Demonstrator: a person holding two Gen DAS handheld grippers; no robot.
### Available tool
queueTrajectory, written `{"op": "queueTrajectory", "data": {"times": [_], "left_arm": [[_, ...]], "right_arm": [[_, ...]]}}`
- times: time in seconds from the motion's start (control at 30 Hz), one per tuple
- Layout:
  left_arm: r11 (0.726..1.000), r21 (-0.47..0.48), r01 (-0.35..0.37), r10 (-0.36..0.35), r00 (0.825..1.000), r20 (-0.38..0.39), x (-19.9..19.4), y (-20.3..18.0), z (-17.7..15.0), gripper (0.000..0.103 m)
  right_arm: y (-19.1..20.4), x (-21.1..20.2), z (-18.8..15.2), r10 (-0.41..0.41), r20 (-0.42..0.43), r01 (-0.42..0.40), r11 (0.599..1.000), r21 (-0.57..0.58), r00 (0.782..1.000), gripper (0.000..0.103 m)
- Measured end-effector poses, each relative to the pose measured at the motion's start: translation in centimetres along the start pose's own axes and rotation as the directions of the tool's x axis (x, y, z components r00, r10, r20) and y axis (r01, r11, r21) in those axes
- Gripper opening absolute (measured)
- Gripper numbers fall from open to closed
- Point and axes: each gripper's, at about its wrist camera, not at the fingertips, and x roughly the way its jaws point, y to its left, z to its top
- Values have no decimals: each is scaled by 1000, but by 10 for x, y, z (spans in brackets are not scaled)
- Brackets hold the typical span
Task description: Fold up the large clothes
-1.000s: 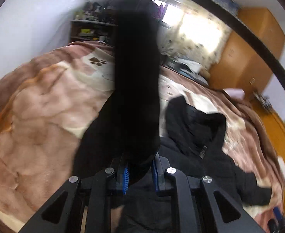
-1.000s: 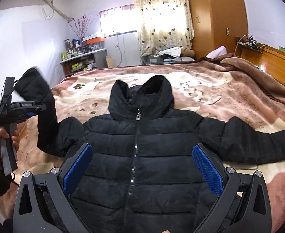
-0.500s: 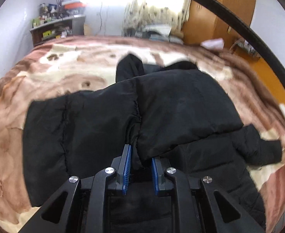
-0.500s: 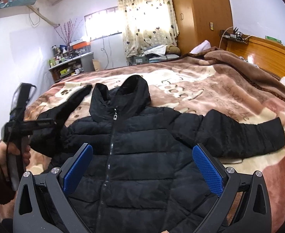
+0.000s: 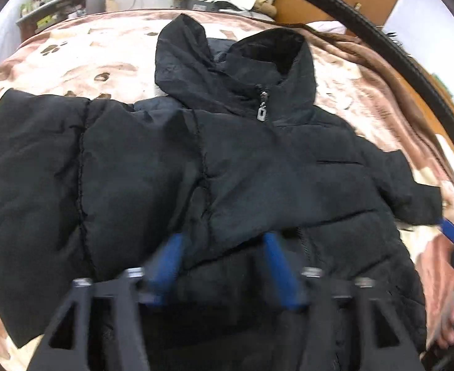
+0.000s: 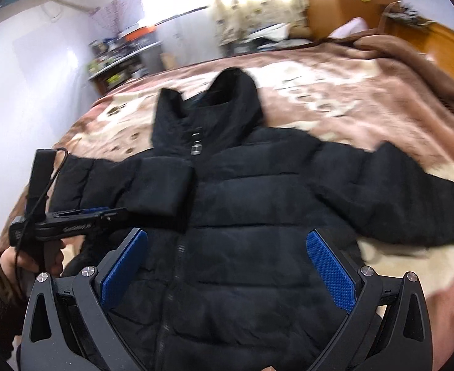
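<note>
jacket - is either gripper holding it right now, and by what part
Neither. The left gripper is opening over the folded sleeve, pads off it; the right gripper hangs open above the jacket.

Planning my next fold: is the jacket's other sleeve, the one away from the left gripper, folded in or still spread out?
Spread. That sleeve lies straight out over the blanket, while the near sleeve is folded across the chest.

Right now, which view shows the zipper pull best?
Left wrist view: the zipper pull hangs sharp and near centre at the collar of the black jacket. The right wrist view shows it only smaller and motion-blurred.
</note>
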Motion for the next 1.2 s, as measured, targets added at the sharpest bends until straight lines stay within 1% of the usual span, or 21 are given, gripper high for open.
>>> {"op": "queueTrajectory", "data": {"times": [0.07,0.13,0.23,0.33,0.43,0.5,0.53,0.57,0.63,0.67,0.7,0.73,0.77,0.8,0.83,0.87,0.9,0.93,1.0,1.1,1.2], "left_arm": [[999,42,-1,1,1000,15,-15,0,-4,75],[998,64,0,0,1000,1,-28,4,-7,75],[996,59,64,-63,998,-19,-57,12,-14,75],[997,69,43,-43,999,0,-95,23,-19,76],[999,48,22,-25,998,53,-148,40,-25,82],[999,11,38,-39,994,101,-183,52,-28,86],[998,-35,47,-42,990,133,-205,61,-28,86],[997,-61,54,-43,986,160,-219,66,-28,90],[994,-86,65,-44,972,229,-240,73,-28,96],[994,-93,62,-36,966,255,-245,76,-28,101],[994,-96,52,-26,965,260,-244,79,-26,103],[994,-102,39,-11,966,257,-240,81,-24,103],[994,-113,6,22,970,240,-229,85,-23,103],[991,-130,-6,35,975,218,-218,88,-22,103],[990,-143,-3,32,979,202,-205,91,-21,103],[989,-145,8,20,982,189,-193,91,-20,103],[987,-162,22,5,986,169,-180,93,-19,103],[985,-170,28,-1,987,161,-171,95,-20,102],[979,-203,35,-6,990,142,-149,98,-18,103],[971,-228,69,-41,992,123,-130,100,-16,102],[972,-233,25,2,993,115,-118,101,-11,102]], "right_arm": [[0,20,8,44,-44,-43,999,20,998,103],[2,38,14,59,-74,-57,998,36,995,103],[9,66,23,124,-114,-121,992,35,986,103],[15,90,30,205,-130,-200,978,56,970,103],[28,113,33,237,-152,-235,972,30,960,103],[35,127,33,227,-172,-229,973,12,958,103],[39,134,33,219,-178,-221,975,9,959,103],[44,142,31,225,-184,-229,973,3,957,102],[51,151,29,230,-191,-235,972,1,954,102],[54,155,29,223,-198,-228,974,-2,954,102],[56,158,28,213,-202,-218,976,-6,956,99],[58,163,26,191,-212,-197,980,-10,959,88],[58,166,25,185,-217,-190,982,-1,958,80],[57,167,25,171,-219,-174,985,7,961,70],[55,166,25,160,-214,-159,987,21,964,63],[51,164,26,186,-202,-182,983,36,962,57],[48,163,27,210,-201,-204,978,50,957,31],[41,160,29,229,-198,-218,973,75,953,13],[35,153,33,246,-178,-232,968,94,953,8],[32,132,39,216,-133,-213,976,36,967,5],[20,116,44,200,-110,-197,980,36,974,4]]}}
